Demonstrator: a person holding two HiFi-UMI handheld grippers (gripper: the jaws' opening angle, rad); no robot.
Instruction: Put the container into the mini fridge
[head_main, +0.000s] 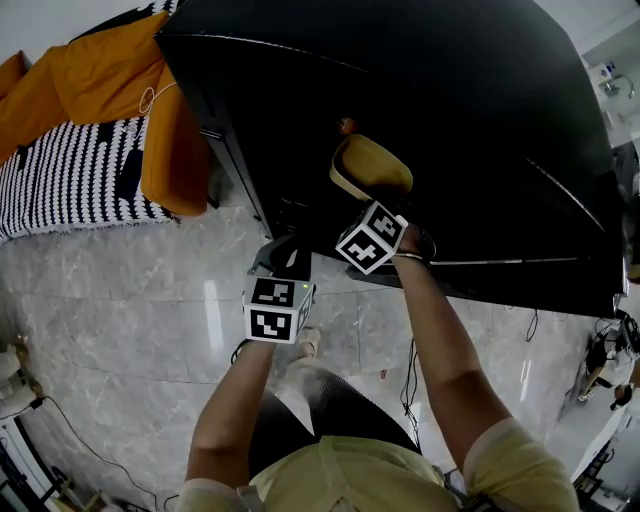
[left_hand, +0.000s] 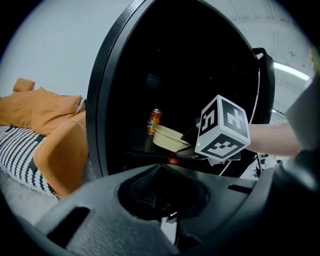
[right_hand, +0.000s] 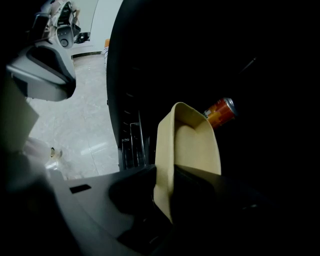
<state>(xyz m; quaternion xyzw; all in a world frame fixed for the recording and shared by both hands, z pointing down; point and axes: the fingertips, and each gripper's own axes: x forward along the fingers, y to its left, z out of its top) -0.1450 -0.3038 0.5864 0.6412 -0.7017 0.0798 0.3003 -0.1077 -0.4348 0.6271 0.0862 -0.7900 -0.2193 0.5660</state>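
Note:
The black mini fridge (head_main: 470, 110) stands open toward me, its inside dark. My right gripper (right_hand: 167, 172) is shut on the wall of a beige open container (right_hand: 192, 145), which it holds inside the fridge opening. In the left gripper view the container (left_hand: 169, 138) sits at shelf level just in front of an orange drink can (left_hand: 154, 121), with the right gripper (left_hand: 187, 148) behind it. From the head view the container (head_main: 372, 165) shows tilted under the fridge's top edge. My left gripper (head_main: 283, 256) hangs lower, before the fridge, shut with nothing in it (left_hand: 162, 172).
An orange cushion (head_main: 175, 140) and a black-and-white striped sofa (head_main: 75, 175) stand left of the fridge. Wire racks (right_hand: 131, 145) show at the fridge's left side. The floor is pale marble tile (head_main: 130, 320), with cables (head_main: 410, 385) lying at the right.

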